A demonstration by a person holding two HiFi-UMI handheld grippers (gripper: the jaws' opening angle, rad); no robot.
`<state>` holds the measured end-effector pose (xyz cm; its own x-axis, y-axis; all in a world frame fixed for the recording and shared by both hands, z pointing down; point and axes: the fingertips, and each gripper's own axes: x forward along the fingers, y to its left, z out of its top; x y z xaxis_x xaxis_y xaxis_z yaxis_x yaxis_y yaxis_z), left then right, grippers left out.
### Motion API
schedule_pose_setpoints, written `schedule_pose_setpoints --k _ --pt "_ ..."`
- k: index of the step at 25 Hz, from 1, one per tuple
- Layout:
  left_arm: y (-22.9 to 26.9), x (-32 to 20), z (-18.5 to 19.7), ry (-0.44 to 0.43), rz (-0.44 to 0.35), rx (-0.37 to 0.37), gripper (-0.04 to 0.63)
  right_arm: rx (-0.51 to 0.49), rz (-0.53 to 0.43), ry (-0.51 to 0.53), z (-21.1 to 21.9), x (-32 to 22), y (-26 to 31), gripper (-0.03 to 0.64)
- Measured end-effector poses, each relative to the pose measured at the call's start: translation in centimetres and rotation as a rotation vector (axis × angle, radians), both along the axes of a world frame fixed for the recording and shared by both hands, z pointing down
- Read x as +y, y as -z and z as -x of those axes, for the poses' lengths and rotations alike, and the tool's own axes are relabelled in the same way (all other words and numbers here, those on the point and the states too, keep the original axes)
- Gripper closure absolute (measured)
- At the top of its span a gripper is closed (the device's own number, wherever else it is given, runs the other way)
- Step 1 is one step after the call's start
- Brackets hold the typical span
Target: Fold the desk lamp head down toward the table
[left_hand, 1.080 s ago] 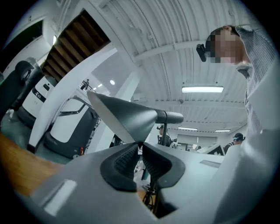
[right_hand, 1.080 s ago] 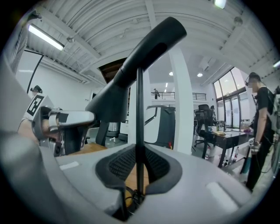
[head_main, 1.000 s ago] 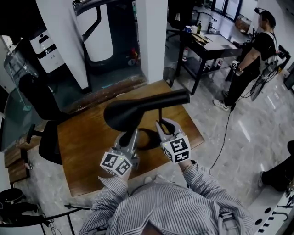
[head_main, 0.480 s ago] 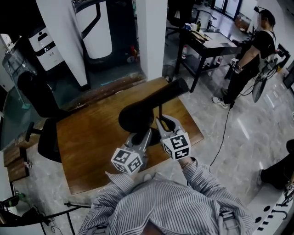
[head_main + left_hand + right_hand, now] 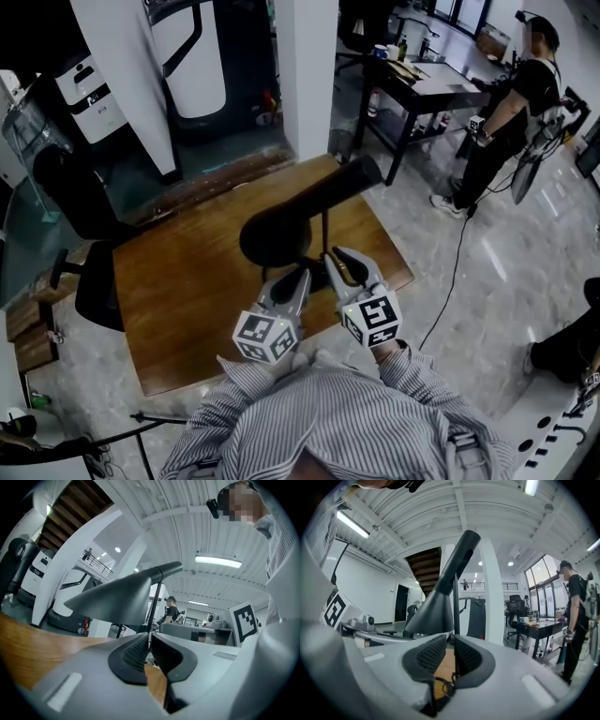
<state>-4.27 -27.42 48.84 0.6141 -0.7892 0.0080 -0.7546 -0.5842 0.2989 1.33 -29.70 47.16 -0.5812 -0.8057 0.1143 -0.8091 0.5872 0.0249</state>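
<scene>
Two grippers sit low at the near edge of the wooden table (image 5: 178, 291), both pointing at the desk lamp that stands on it, towards its right end; the lamp head (image 5: 281, 232), a black cone on a long tube, hangs tilted over the tabletop with its wide mouth on the lower, left side and the tube rising to the right; the thin stem (image 5: 324, 234) runs down from it to the dark base; the left gripper (image 5: 298, 275) reaches under the cone, and its jaws have just been closing, so that only a narrow slit is left with nothing between them (the stem shows beyond the tips in its own view); the right gripper (image 5: 339, 262) is just beside it, jaws partly spread, the stem standing between the pads (image 5: 468, 656) and lying against the right-hand one, bare wood showing on its other side; a person (image 5: 516, 103) stands well apart by a dark desk (image 5: 431, 94).
</scene>
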Motion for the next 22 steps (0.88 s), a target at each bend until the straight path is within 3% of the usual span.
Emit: schedule_pose_setpoints --k 6,8,22 --pt "0.0 1.6 -0.7 0.002 0.011 -0.014 0.58 -0.018 0.104 0.01 -0.5 3.1 -1.6 0.572" --pt "-0.2 1.9 -0.9 0.005 0.016 -0.02 0.58 -0.017 0.118 0.004 -0.7 3.6 -2.1 0.615" --pt "-0.9 3.5 -2.4 -0.028 0.056 -0.029 0.591 -0.007 0.158 0.031 -0.8 6.0 -2.8 0.615"
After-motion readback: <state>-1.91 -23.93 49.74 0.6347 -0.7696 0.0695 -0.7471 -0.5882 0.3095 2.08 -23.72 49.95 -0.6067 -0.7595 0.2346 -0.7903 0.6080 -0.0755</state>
